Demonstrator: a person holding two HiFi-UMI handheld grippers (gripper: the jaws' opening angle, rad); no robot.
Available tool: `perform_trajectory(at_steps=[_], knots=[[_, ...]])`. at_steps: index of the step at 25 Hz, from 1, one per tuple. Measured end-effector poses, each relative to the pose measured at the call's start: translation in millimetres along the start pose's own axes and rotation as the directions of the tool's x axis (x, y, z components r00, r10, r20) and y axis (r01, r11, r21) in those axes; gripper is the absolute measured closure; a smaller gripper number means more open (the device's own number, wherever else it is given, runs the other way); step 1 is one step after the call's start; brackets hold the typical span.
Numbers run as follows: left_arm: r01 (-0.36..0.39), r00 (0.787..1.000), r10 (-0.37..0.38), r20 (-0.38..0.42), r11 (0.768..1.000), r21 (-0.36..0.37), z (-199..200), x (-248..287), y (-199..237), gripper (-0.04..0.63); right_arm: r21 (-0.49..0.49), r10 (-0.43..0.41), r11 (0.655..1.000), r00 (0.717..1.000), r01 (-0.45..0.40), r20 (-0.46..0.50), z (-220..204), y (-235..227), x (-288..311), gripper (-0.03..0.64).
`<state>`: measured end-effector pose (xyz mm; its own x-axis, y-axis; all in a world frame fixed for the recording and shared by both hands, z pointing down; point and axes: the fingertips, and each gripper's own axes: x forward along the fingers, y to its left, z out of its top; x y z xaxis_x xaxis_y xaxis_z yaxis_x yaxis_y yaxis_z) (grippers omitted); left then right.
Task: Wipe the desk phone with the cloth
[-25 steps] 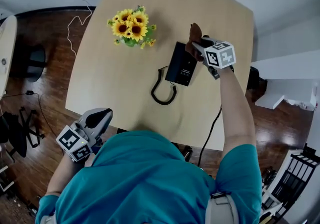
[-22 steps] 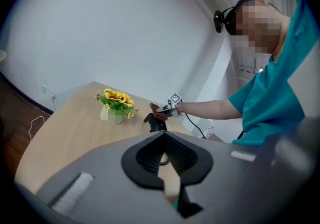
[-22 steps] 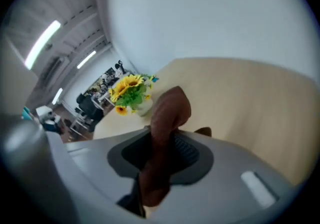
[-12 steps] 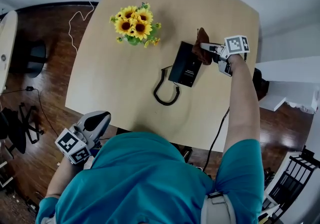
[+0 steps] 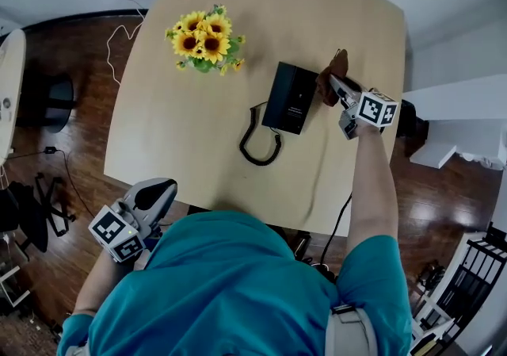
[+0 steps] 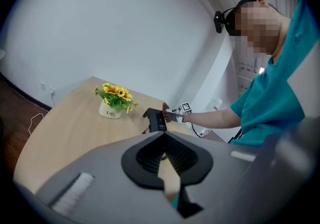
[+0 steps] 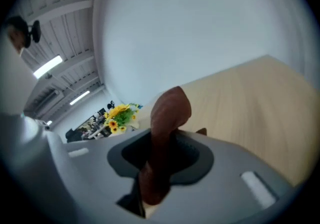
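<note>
The phone [image 5: 289, 98] is laid on the table [image 5: 198, 140], long axis pointed away and slightly right. Just beside its right edge, the cloth [image 5: 331, 77] is clamped in the right gripper [image 5: 339, 86]. The left gripper [image 5: 154, 192] is held empty, jaws together, off the near edge.

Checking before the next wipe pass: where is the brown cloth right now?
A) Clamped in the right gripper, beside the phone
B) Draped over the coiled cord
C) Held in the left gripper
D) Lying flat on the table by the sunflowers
A: the right gripper has its jaws shut on the brown cloth, at the right side of the desk phone.
</note>
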<state>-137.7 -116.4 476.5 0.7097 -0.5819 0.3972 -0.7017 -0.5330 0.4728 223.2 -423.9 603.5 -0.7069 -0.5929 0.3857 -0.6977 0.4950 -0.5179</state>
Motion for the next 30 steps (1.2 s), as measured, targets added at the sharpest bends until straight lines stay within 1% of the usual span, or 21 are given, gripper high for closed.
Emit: perform_trajectory(at_steps=[1, 2, 3, 4, 5, 6, 7, 8, 10, 13, 16, 18, 23, 26, 27, 28, 29, 30], knots=[[0.0, 1.0, 0.0, -0.003, 1.0, 0.002, -0.4, 0.1, -0.7, 0.591, -0.053, -0.057, 0.997, 0.998, 0.058, 0.011, 0.0, -6.2, -3.3, 0.514], [0.0, 1.0, 0.0, -0.007, 1.0, 0.003, -1.0, 0.5, -1.8, 0.591, -0.126, -0.118, 0.985, 0.993, 0.117, -0.001, -2.5, -10.8, -4.7, 0.514], [0.001, 1.0, -0.001, -0.012, 1.0, 0.004, -1.9, 1.2, -3.2, 0.591, -0.222, -0.178, 0.961, 0.983, 0.166, -0.035, -8.0, -13.4, -3.9, 0.514], [0.003, 1.0, -0.002, -0.019, 1.0, 0.006, -2.9, 2.2, -4.8, 0.591, -0.329, -0.231, 0.924, 0.97, 0.193, -0.08, -15.3, -13.3, -1.0, 0.514], [0.005, 1.0, -0.005, -0.025, 1.0, 0.008, -4.0, 3.2, -6.6, 0.591, -0.424, -0.272, 0.884, 0.955, 0.198, -0.121, -23.0, -10.7, 2.9, 0.514], [0.009, 1.0, -0.008, -0.028, 1.0, 0.01, -4.6, 4.3, -8.3, 0.591, -0.495, -0.297, 0.849, 0.942, 0.188, -0.153, -29.6, -6.2, 6.9, 0.514], [0.013, 1.0, -0.012, -0.028, 1.0, 0.013, -4.5, 5.4, -9.9, 0.591, -0.54, -0.311, 0.823, 0.935, 0.174, -0.172, -34.9, -1.0, 10.4, 0.514], [0.016, 1.0, -0.016, -0.027, 1.0, 0.016, -4.0, 6.1, -11.5, 0.591, -0.568, -0.318, 0.807, 0.93, 0.164, -0.182, -39.4, 4.0, 12.7, 0.514], [0.02, 0.999, -0.019, -0.027, 1.0, 0.021, -3.6, 6.6, -13.6, 0.591, -0.596, -0.331, 0.787, 0.925, 0.16, -0.188, -47.7, 12.4, 13.5, 0.514], [0.019, 0.999, -0.018, -0.03, 1.0, 0.024, -5.3, 5.1, -13.7, 0.591, -0.619, -0.349, 0.769, 0.915, 0.158, -0.2, -64.0, 22.1, 7.9, 0.514], [0.021, 0.999, -0.021, -0.026, 1.0, 0.021, -7.0, 4.2, -13.4, 0.591, -0.649, -0.361, 0.749, 0.902, 0.13, -0.237, -90.8, 36.7, 0.9, 0.514], [0.025, 0.999, -0.024, -0.025, 0.999, 0.022, -7.6, 4.1, -14.5, 0.591, -0.676, -0.373, 0.729, 0.889, 0.104, -0.266, -112.1, 47.4, -6.6, 0.514], [0.026, 1.0, -0.026, -0.016, 0.999, 0.018, -6.9, 2.9, -14.5, 0.591, -0.759, -0.398, 0.651, 0.854, 0.004, -0.337, -165.0, 76.1, -30.9, 0.514], [0.029, 1.0, -0.029, -0.012, 1.0, 0.011, -8.3, 3.6, -13.6, 0.591, -0.782, -0.399, 0.621, 0.835, -0.058, -0.379, -193.1, 95.3, -43.9, 0.514], [0.031, 0.999, -0.031, -0.012, 0.999, 0.011, -8.5, 3.7, -13.8, 0.591, -0.798, -0.404, 0.598, 0.832, -0.075, -0.38, -198.8, 103.2, -46.9, 0.514], [0.033, 0.999, -0.033, -0.012, 0.999, 0.01, -8.6, 3.6, -14.1, 0.591, -0.823, -0.408, 0.56, 0.832, -0.097, -0.376, -203.3, 112.9, -47.6, 0.514], [0.035, 0.999, -0.035, -0.012, 0.999, 0.009, -8.6, 3.7, -14.1, 0.591, -0.852, -0.409, 0.508, 0.834, -0.128, -0.369, -207.5, 123.8, -44.9, 0.514], [0.036, 0.999, -0.036, -0.012, 0.999, 0.008, -8.4, 4.1, -13.9, 0.591, -0.879, -0.408, 0.448, 0.837, -0.165, -0.365, -212.0, 134.7, -38.2, 0.514]])
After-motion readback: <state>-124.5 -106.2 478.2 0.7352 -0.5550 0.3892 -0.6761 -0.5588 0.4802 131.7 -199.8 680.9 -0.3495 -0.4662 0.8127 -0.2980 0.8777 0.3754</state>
